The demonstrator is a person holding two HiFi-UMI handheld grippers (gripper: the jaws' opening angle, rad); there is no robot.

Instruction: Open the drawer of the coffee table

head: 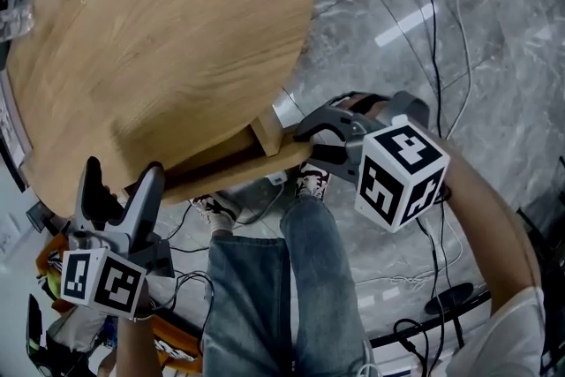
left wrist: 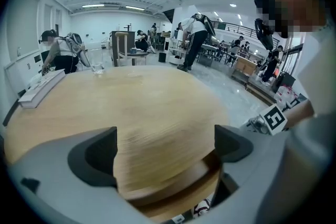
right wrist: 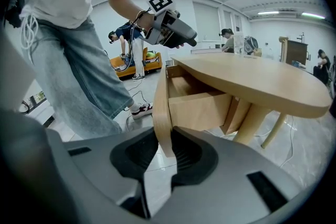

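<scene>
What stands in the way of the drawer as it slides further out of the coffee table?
The right tongs grip the drawer front. Only the person's leg stands on the side it opens toward, apart from it; nothing else visible blocks it.

No readable text, labels or numbers anywhere.
</scene>
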